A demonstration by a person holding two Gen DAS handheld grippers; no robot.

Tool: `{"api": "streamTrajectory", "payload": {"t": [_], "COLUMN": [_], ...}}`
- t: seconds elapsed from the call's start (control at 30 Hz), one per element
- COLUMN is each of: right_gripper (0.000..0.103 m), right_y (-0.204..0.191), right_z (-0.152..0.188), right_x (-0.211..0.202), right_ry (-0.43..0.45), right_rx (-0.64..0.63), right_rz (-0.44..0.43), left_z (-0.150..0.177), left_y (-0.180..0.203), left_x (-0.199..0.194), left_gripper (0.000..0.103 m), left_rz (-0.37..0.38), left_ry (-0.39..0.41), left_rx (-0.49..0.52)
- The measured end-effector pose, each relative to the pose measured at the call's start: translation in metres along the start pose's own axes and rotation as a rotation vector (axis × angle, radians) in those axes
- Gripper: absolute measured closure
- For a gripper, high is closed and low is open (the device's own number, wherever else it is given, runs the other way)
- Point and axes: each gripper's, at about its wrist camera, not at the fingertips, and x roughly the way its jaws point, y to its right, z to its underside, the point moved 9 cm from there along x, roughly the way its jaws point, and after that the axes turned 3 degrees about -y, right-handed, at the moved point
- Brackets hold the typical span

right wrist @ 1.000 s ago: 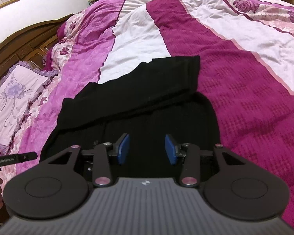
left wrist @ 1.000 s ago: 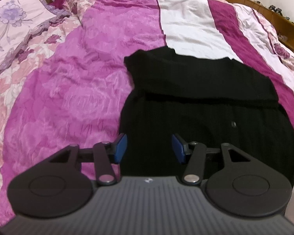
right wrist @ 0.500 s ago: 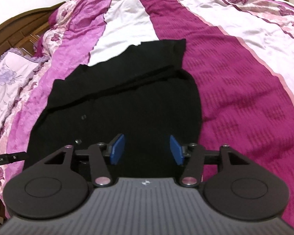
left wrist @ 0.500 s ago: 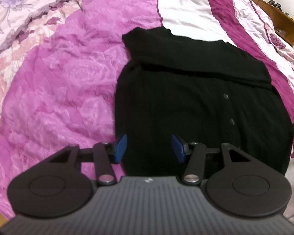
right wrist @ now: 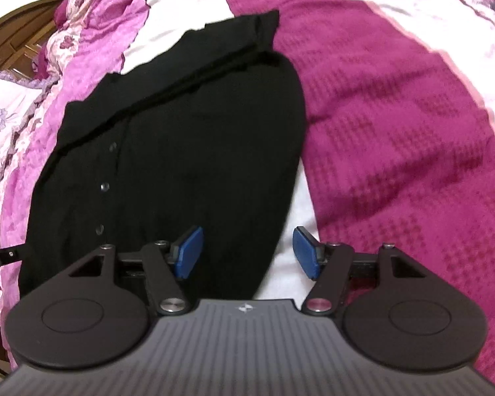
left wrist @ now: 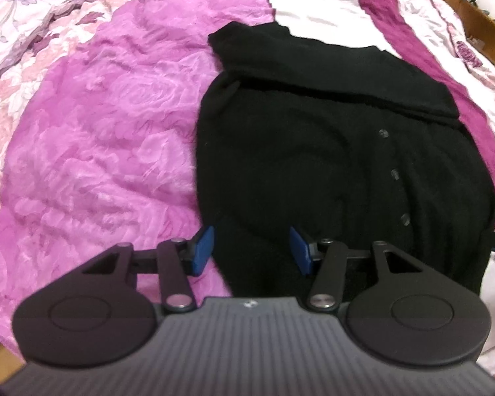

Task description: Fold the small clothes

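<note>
while the black cardigan [left wrist: 330,165] lies flat on the bed's pink quilt [left wrist: 99,148], the left claw [left wrist: 252,250] hangs open above its near edge; the right claw [right wrist: 247,252] has just been opening wider, nothing gripped.

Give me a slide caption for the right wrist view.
Right claw, open and empty, hovers over the near right edge of a black buttoned garment spread on a magenta bedspread.

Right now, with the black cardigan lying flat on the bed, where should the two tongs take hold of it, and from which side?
Probably at the two near hem corners, coming from the near edge of the bed. The cardigan lies flat with its far part already folded over, so the near hem is the free edge. The left tongs frame its left edge; the right tongs, jaws just opened wider, frame its right edge. Neither grips cloth yet.
</note>
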Motion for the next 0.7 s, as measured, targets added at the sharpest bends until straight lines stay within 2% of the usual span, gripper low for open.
{"api": "streamTrajectory", "payload": {"t": [0.1,0.4,0.7], "right_gripper": [0.035,0.034,0.034], "right_y": [-0.003,-0.006,-0.005], "right_z": [0.003,0.002,0.002], "right_x": [0.004,0.015,0.023], "right_ry": [-0.010,-0.027,-0.025], "right_rx": [-0.009,-0.005,0.013], "right_rz": [-0.002,-0.013,-0.025], "left_z": [0.006,0.017,0.018], "left_y": [-0.005,0.011,0.020], "left_x": [0.003,0.018,0.035], "left_gripper": [0.050,0.050,0.050], "left_rz": [-0.025,0.073,0.114], "left_ry": [-0.024,-0.086,-0.098], "left_rx": [-0.006,-0.011,-0.025]}}
